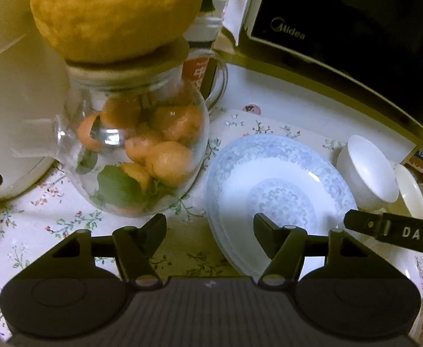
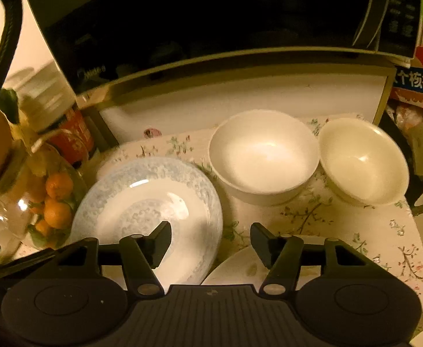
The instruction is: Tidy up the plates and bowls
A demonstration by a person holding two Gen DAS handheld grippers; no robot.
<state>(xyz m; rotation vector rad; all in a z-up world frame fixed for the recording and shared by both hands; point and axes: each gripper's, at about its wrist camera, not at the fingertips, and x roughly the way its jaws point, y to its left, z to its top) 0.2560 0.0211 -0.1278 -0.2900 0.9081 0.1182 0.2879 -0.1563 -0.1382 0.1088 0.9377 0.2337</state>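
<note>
Plates and bowls are all sitting on the tabletop (image 2: 384,231), which has a floral cloth over it, right in front of a black Midea microwave (image 2: 211,23). So the blue-patterned plate (image 2: 147,211) is on the left in the right wrist view, looks like it might be a small stack since the left wrist view shows layered edges at its near rim, hard to be sure though. Just beside it to the right is a white bowl (image 2: 263,156), and next to that a cream bowl (image 2: 361,162), the two nearly touching at the rims. Another plain white plate (image 2: 240,269) is mostly hidden behind the right hand-held gripper (image 2: 210,244), only a sliver shows. That gripper's fingers are spread wide with nothing between them, hovering over the gap between the patterned plate and the plain one. The left hand-held gripper (image 1: 210,237) is also wide apart and holding nothing, its right finger over the patterned plate's near edge. Left of the plate there's a glass jar (image 1: 136,144) full of small oranges and leaves, with a big yellow citrus fruit (image 1: 116,11) perched on its lid, top cut off by the frame. A white appliance (image 1: 11,101) at far left is only partly visible. Red boxes (image 2: 419,84) with Chinese text sit at the right edge. Lighting is dim and yellowish, everything's a bit blurry.
</note>
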